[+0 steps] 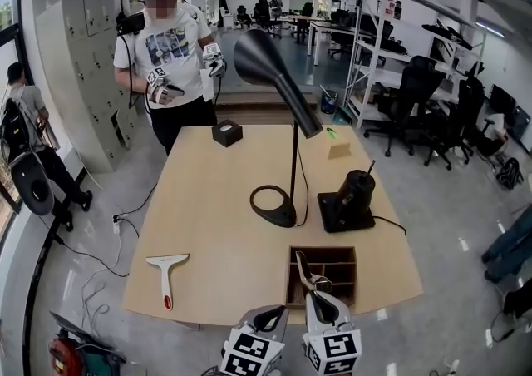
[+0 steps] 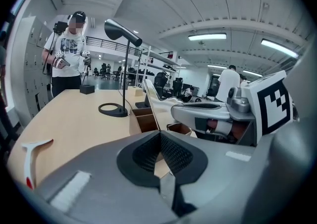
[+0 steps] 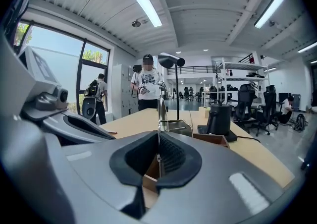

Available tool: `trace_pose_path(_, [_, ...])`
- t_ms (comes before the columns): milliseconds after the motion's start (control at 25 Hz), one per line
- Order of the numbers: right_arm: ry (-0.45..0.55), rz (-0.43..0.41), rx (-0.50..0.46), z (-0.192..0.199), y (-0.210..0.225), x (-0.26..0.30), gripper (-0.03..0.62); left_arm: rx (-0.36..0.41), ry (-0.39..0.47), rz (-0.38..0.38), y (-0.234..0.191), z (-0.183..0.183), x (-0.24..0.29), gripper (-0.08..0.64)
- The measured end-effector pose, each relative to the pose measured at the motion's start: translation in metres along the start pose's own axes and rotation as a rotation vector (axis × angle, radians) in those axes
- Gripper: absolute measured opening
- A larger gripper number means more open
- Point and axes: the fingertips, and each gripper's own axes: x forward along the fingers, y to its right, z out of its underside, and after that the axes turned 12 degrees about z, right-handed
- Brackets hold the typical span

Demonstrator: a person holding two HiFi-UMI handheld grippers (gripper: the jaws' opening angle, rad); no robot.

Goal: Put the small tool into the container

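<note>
The small tool [image 1: 304, 269] is a thin metal piece. My right gripper [image 1: 315, 294] is shut on it at the table's near edge, and it stands up over the brown wooden container [image 1: 322, 249]. In the right gripper view the tool [image 3: 162, 111] rises straight from between the shut jaws of the right gripper [image 3: 158, 154], with the container [image 3: 218, 141] just ahead. My left gripper [image 1: 268, 316] hangs beside it on the left, shut with nothing in it. The left gripper view shows its own jaws [image 2: 161, 156], the tool [image 2: 152, 100] and the container [image 2: 143, 119].
A black desk lamp [image 1: 274, 206] and a black kettle on its base [image 1: 353, 195] stand behind the container. A white squeegee [image 1: 167, 270] lies at the near left. A black box [image 1: 227, 132] and a tan block [image 1: 338, 150] sit far back. A person [image 1: 170, 42] stands beyond the table.
</note>
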Motion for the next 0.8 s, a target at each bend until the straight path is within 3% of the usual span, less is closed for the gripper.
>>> trace_pose_path(800, [-0.114, 0.041, -0.050, 0.036, 0.003, 0.062, 0.009, 0.004, -0.021, 0.029, -0.040, -0.019, 0.022, 0.011])
